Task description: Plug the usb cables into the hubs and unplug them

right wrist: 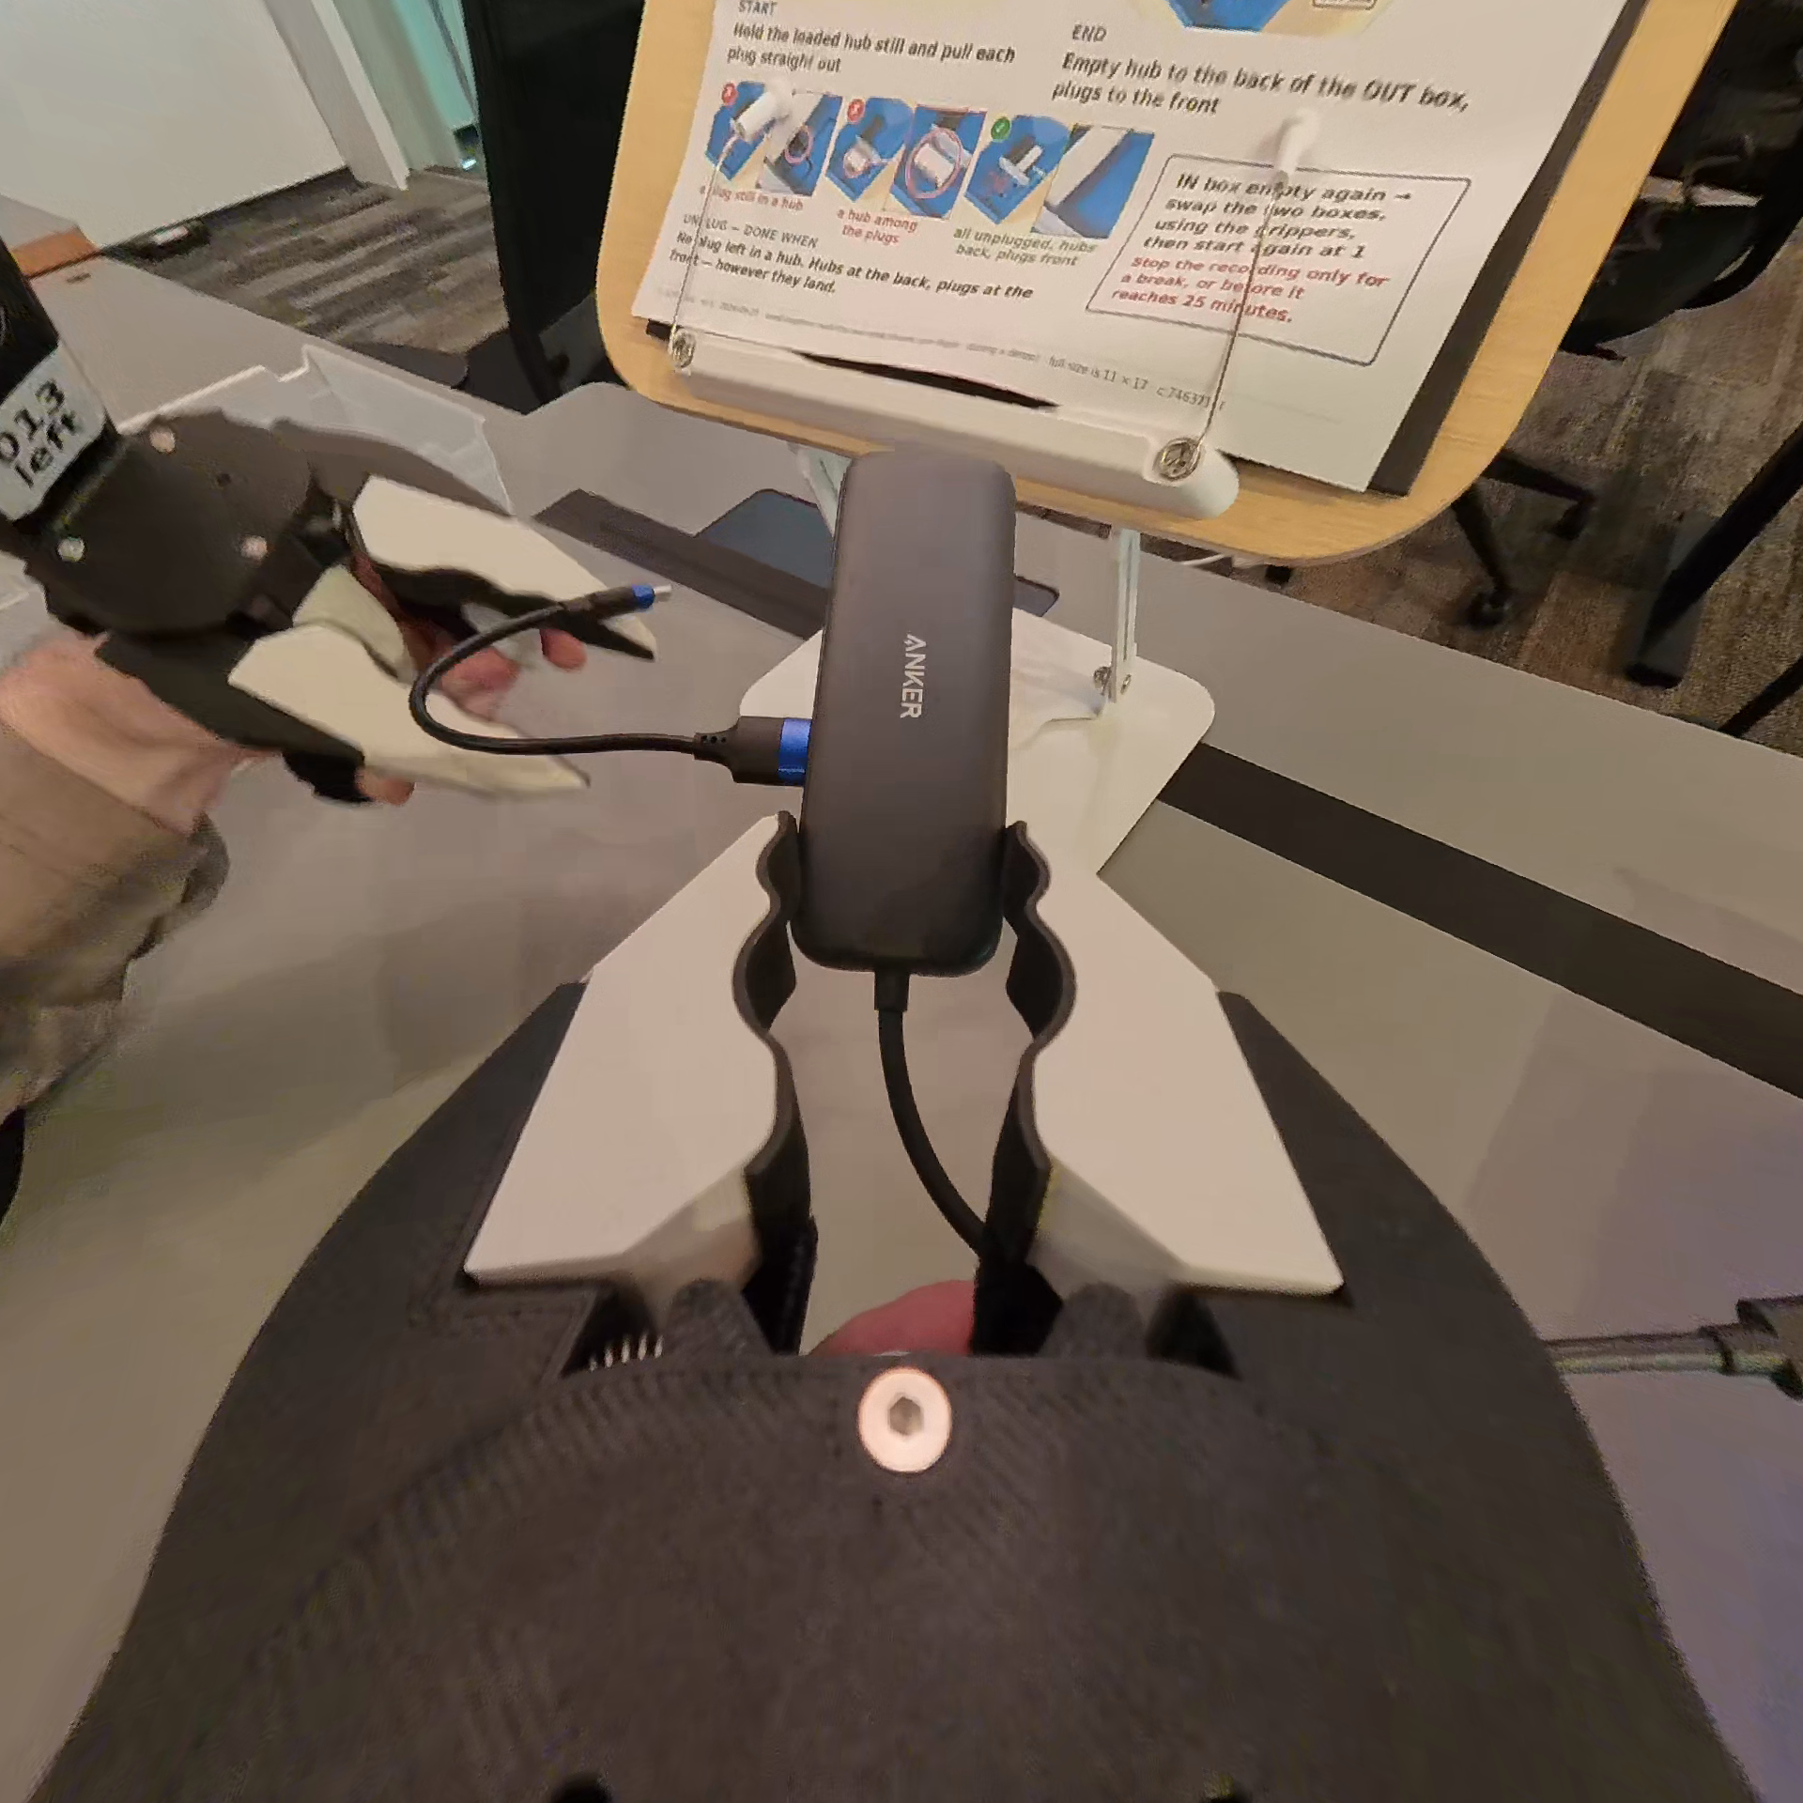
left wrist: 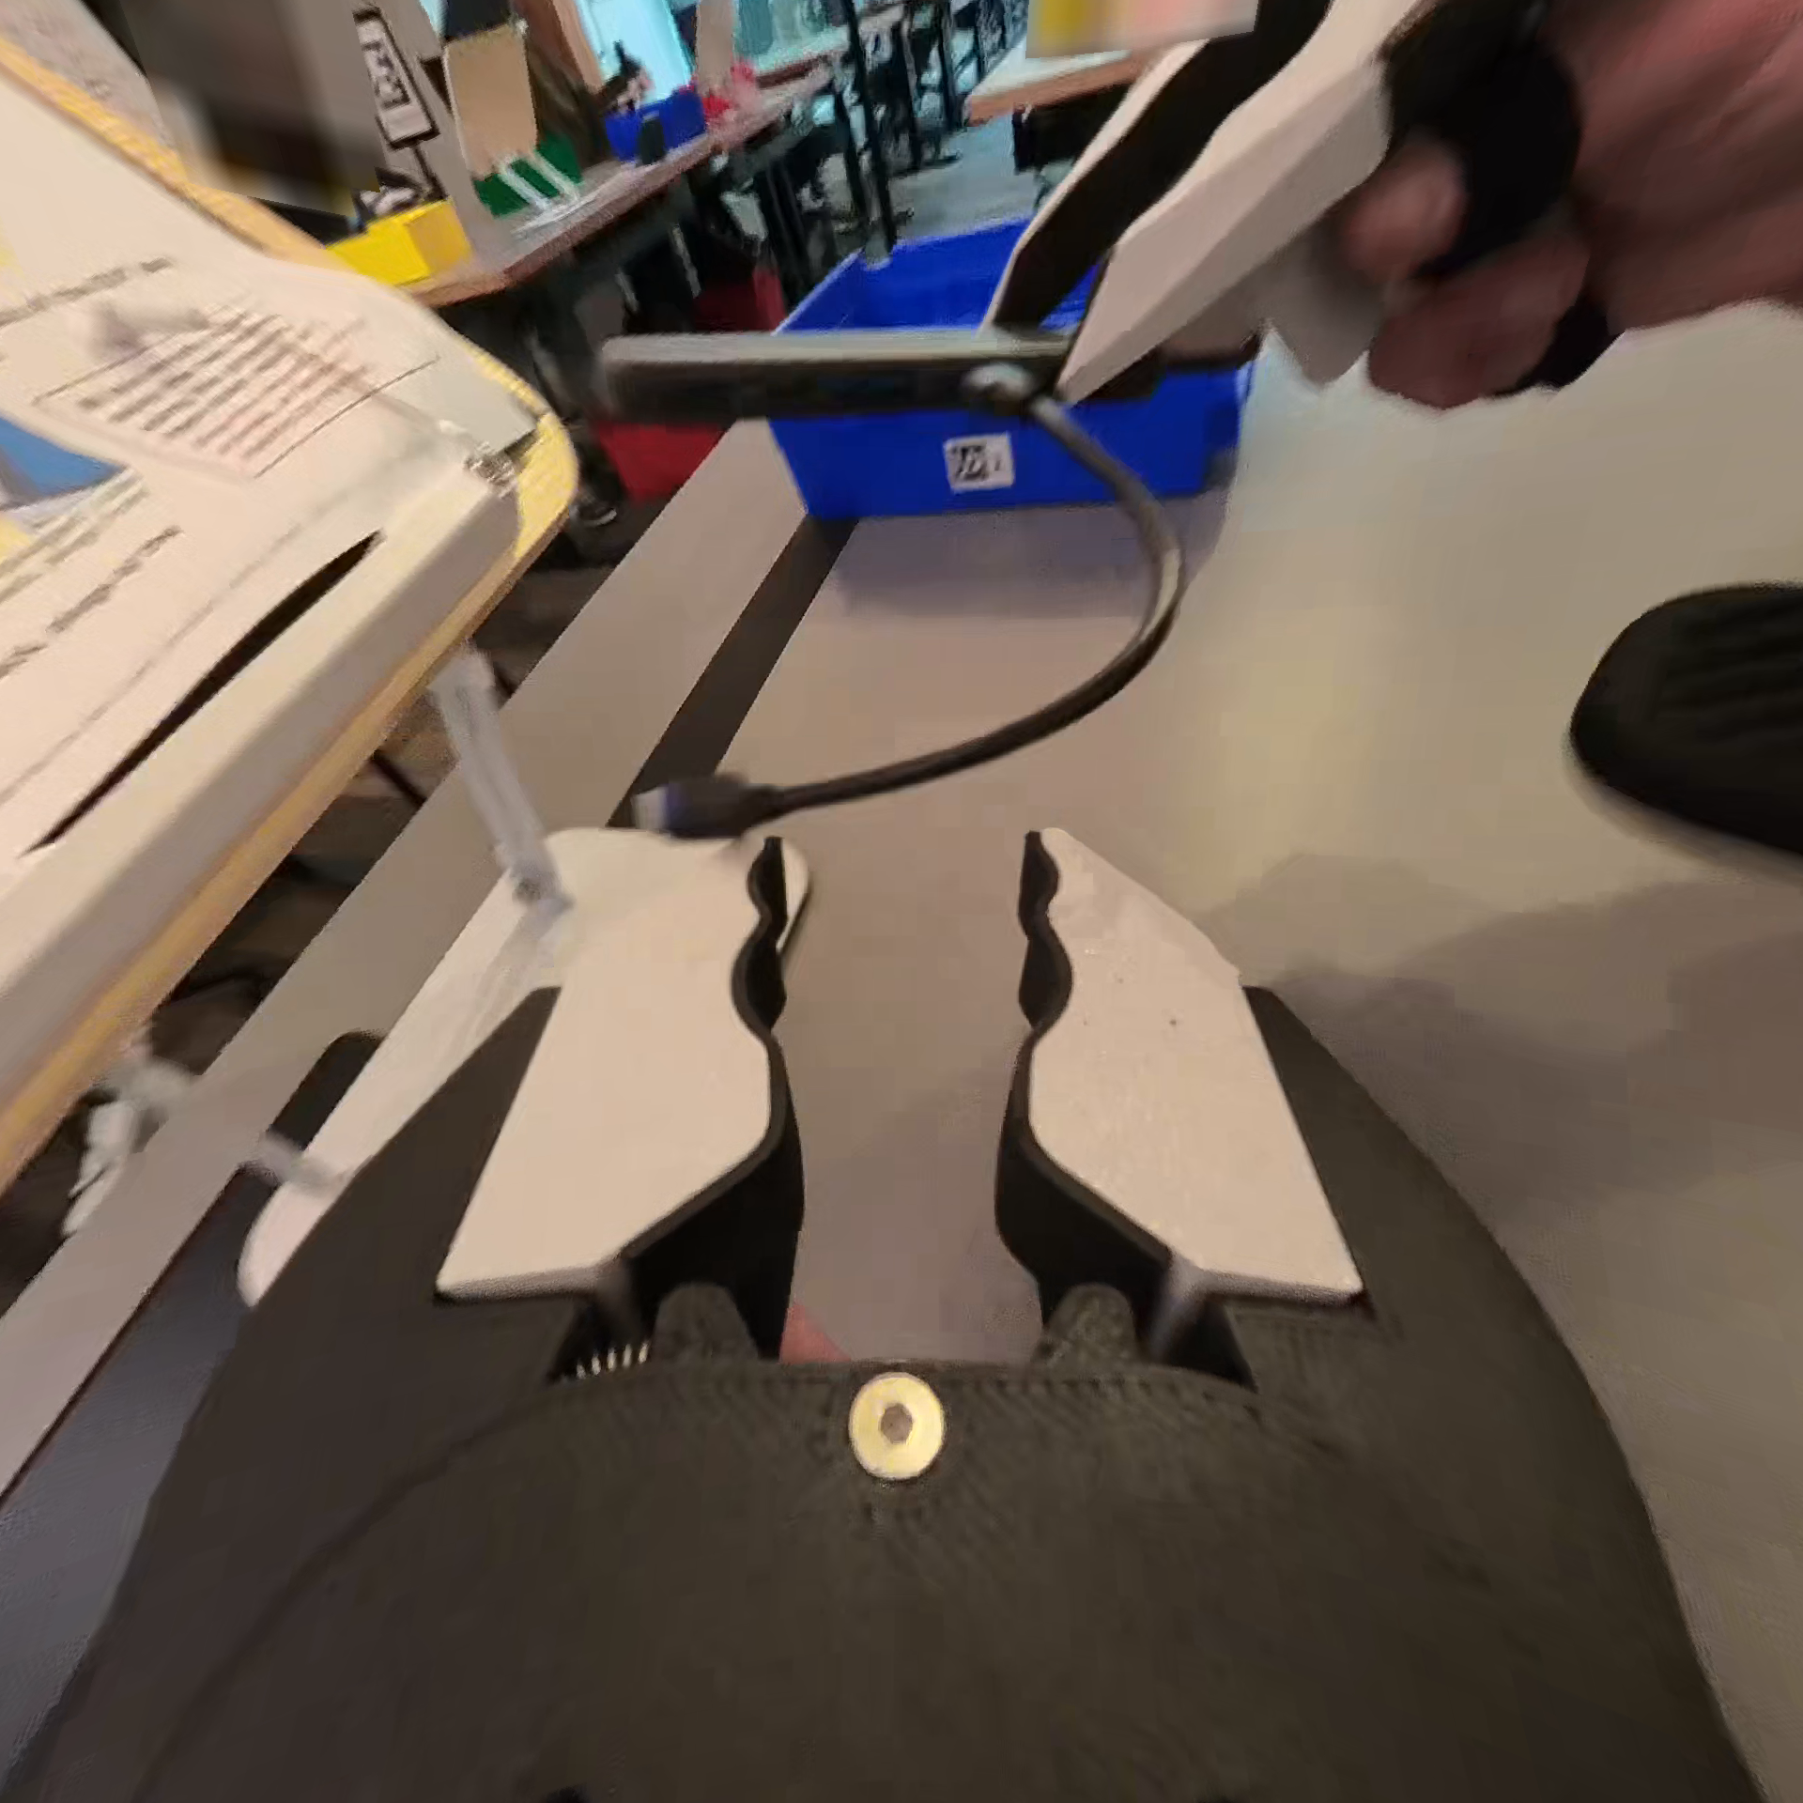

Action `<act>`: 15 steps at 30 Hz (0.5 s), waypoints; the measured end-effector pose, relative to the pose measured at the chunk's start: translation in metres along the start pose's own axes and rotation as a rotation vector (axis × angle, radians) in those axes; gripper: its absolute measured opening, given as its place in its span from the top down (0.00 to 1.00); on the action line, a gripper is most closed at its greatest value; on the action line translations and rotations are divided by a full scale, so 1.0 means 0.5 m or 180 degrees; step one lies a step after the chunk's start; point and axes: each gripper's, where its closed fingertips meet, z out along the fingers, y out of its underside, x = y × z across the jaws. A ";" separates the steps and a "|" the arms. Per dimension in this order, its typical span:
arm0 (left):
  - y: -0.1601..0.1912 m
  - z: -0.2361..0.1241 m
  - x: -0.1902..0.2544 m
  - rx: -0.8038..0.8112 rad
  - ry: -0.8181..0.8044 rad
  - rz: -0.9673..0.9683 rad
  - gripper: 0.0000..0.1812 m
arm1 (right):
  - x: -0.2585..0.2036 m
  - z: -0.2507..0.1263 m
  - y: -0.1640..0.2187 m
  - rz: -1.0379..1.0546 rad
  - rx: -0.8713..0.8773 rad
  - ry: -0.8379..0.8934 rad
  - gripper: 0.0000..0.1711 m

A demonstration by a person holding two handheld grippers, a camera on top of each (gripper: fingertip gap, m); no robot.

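My right gripper [right wrist: 902,834] is shut on the near end of a black USB hub [right wrist: 912,683] and holds it above the grey table. The hub also shows in the left wrist view [left wrist: 781,371]. The hub's own cord [right wrist: 902,1073] hangs back between the right fingers. A short black cable [right wrist: 546,741] with a blue collar is plugged into the hub's left side. It loops to a free plug [right wrist: 634,597], which also shows in the left wrist view [left wrist: 702,805]. My left gripper [left wrist: 902,863] is open and empty, with the free plug just beyond its left fingertip.
A wooden document stand with an instruction sheet [right wrist: 1073,244] rises behind the hub on a white base plate [right wrist: 1161,712]. A blue bin [left wrist: 976,459] sits on the table beyond the hub. A black rounded object [left wrist: 1707,712] is at the right. Left tips to right tips: about 12 cm.
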 end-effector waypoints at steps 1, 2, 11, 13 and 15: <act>0.010 -0.016 -0.015 -0.0078 -0.0090 0.0051 0.76 | 0.000 -0.004 0.004 -0.0010 -0.0027 -0.0023 0.77; 0.016 -0.032 -0.039 -0.0140 -0.0287 0.0114 0.76 | 0.001 -0.007 0.007 -0.0023 -0.0056 -0.0034 0.77; -0.090 -0.041 -0.057 -0.0201 -0.1440 0.1792 0.74 | -0.052 0.002 0.037 -0.0169 -0.0408 -0.0410 0.77; -0.089 -0.010 -0.030 -0.0317 -0.1424 0.2160 0.73 | -0.068 0.005 0.041 -0.0183 -0.0479 -0.0516 0.77; -0.075 0.017 -0.015 -0.0519 -0.1414 0.2460 0.69 | -0.084 0.005 0.044 -0.0182 -0.0538 -0.0619 0.77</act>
